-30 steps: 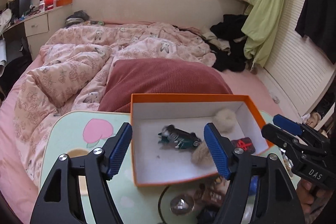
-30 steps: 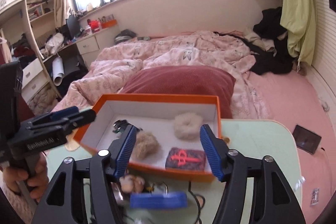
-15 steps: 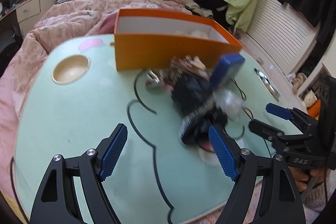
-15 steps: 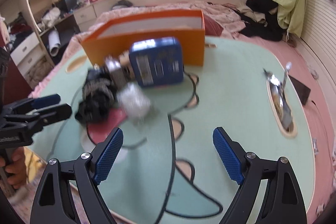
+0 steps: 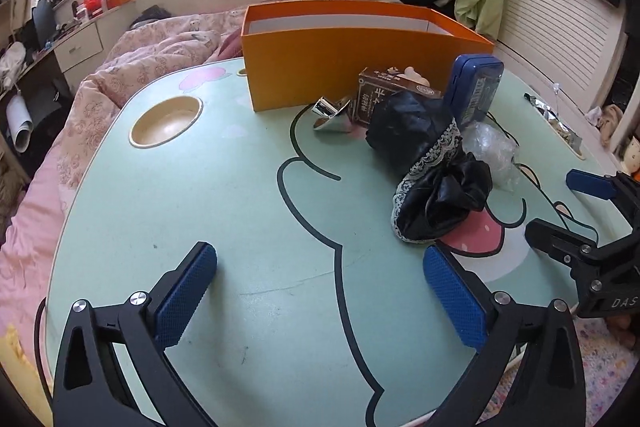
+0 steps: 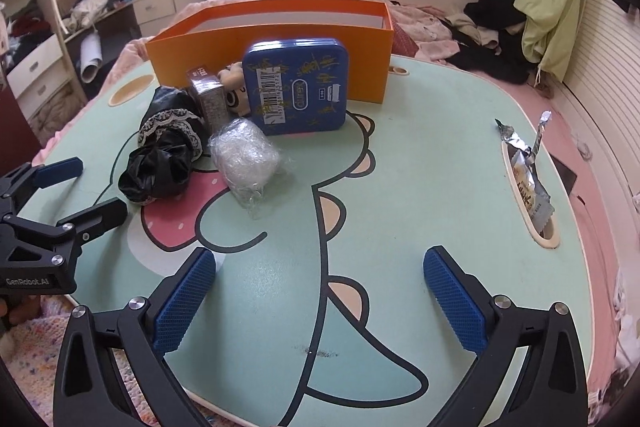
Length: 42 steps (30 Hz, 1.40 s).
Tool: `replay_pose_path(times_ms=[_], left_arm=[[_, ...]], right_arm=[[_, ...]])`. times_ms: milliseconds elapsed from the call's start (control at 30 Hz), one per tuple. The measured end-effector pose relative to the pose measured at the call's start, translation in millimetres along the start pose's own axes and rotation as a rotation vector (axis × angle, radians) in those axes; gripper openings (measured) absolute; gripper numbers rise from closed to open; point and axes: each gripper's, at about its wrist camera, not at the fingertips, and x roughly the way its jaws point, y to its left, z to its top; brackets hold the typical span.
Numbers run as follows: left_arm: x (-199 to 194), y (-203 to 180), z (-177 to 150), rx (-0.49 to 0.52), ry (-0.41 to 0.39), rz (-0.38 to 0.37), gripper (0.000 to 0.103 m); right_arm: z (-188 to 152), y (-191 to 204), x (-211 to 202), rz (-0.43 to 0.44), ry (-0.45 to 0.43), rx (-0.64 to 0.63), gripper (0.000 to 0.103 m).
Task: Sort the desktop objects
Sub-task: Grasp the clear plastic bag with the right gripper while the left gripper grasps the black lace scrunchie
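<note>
Both the left gripper (image 5: 320,295) and the right gripper (image 6: 320,293) hover with fingers spread and empty over the desk (image 6: 420,187), so the next pick seems due: reaching the black cloth (image 5: 432,179) beside the orange box (image 6: 280,39)

Both grippers have pulled back from above the orange box (image 5: 360,67), whose inside no longer shows. The left gripper (image 5: 320,295) and right gripper (image 6: 320,299) now hang low over the near part of the worktop (image 6: 400,187), jaws wide, the box in the upper middle of each frame.
</note>
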Motion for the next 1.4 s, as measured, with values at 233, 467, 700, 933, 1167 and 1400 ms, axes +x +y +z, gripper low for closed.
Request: replay_pose_path(times_ms=[233, 467, 700, 933, 1167, 1400], left_arm=[[2, 0, -3, 0.002, -0.011, -0.002, 0.103], [3, 1, -3, 0.002, -0.013, -0.002, 0.103], [4, 2, -3, 0.003, -0.013, -0.002, 0.103], [4, 2, -3, 0.001, -0.013, -0.004, 0.103], [4, 2, -2, 0.001, -0.013, -0.003, 0.103], [4, 3, -2, 0.003, -0.016, -0.005, 0.103]], right_arm=[[0, -1, 0, 0.008, -0.010, -0.004, 0.103], [1, -2, -1, 0.009, -0.010, -0.005, 0.103], [1, -3, -1, 0.012, -0.014, -0.006, 0.103], [14, -1, 0, 0.069, -0.014, 0.005, 0.089], [51, 10, 13, 0.054, -0.050, 0.026, 0.081], [54, 18, 24, 0.108, -0.026, 0.006, 0.030]])
